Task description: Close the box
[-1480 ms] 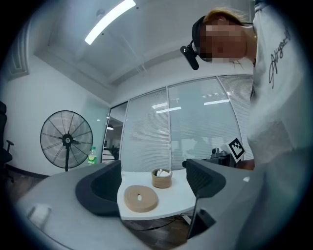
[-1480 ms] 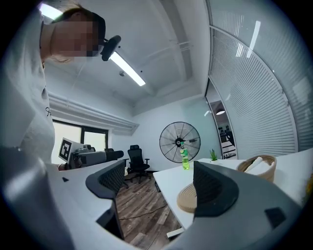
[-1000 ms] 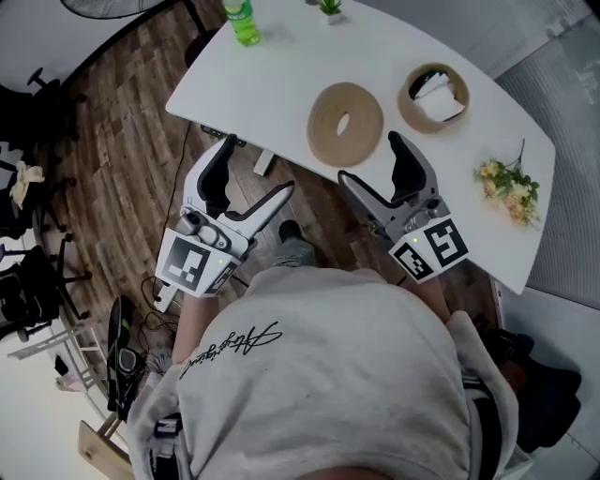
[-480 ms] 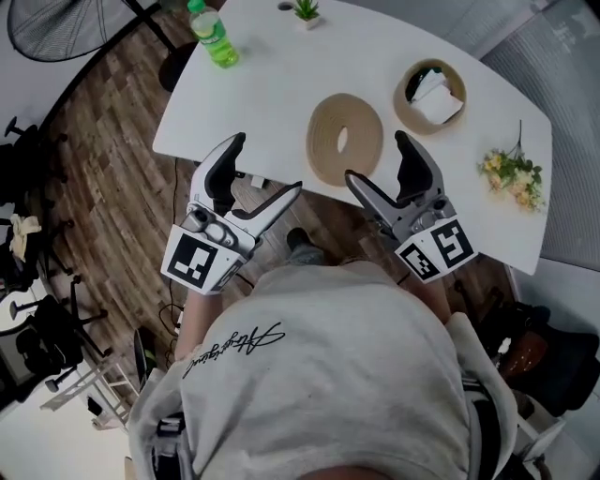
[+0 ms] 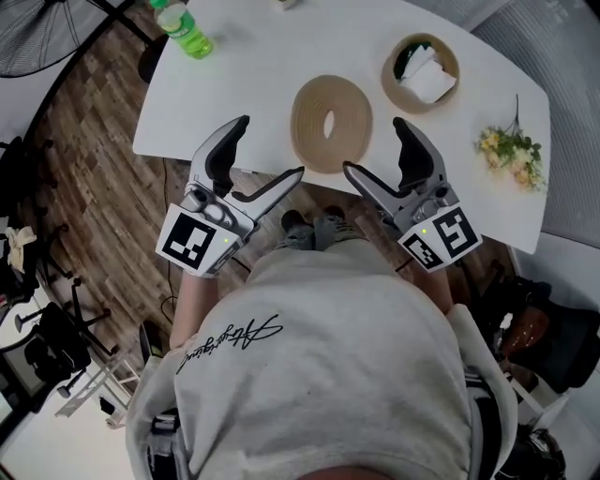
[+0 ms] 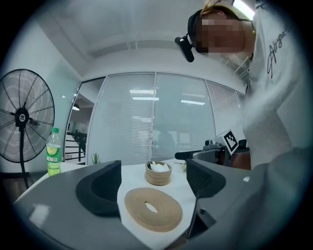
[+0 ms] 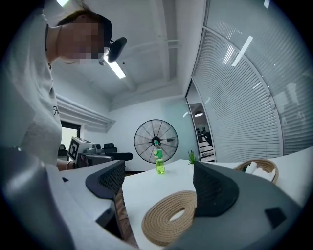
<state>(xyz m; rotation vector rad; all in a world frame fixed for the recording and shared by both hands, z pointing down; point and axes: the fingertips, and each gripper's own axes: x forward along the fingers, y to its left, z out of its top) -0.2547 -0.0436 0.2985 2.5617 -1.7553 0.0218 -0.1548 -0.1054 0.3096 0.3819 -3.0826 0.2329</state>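
We see the round woven box of beige rope (image 5: pixel 420 107) standing open on the white surface (image 5: pixel 253 75), toward the far right side, with something white (image 5: pixel 429 82) inside it. Its lid, a flat round disc of coiled beige rope (image 5: pixel 309 117), lies flat on the surface just beside the box, to the left of it and closer to the person. The two do not touch.

The left tongs (image 5: pixel 270 148) are wide open and hold nothing. They hang at the near edge of the surface, a little to the left of the lid. In the left gripper view the lid and the box appear between the two dark jaws, but farther ahead, and the jaws touch neither.

The right tongs (image 5: pixel 373 146) are also wide open and empty. They are at the near edge too, to the right of the lid. Their view shows part of the lid between the jaws, ahead of them.

A green plastic bottle (image 5: pixel 183 28) stands at the far left corner of the surface. A small bunch of yellow flowers (image 5: pixel 511 155) lies at the right end.
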